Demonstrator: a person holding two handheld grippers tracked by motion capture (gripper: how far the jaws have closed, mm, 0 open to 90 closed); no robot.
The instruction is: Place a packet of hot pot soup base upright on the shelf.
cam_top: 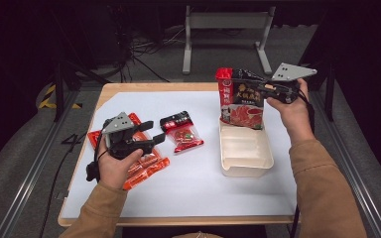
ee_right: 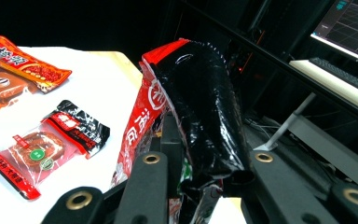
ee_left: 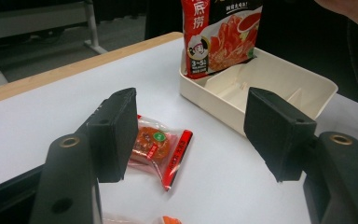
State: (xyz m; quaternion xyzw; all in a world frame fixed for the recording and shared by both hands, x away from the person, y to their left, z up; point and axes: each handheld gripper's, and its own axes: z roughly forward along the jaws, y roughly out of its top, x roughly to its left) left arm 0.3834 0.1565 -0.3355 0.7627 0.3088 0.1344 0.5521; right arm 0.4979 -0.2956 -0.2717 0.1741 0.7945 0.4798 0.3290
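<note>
My right gripper is shut on the top edge of a large red and black sauce bag. The bag hangs upright with its bottom at the far end of a cream tray. In the right gripper view the jaws pinch the bag's crumpled black top. My left gripper stands open above the white sheet, with nothing between its jaws. Just beyond its tips lies a small red and black packet. A flat orange packet lies under my left hand.
The tray has shallow compartments and stands right of centre on the white sheet. A wooden table edge runs along the far side. A grey metal frame stands on the floor beyond it.
</note>
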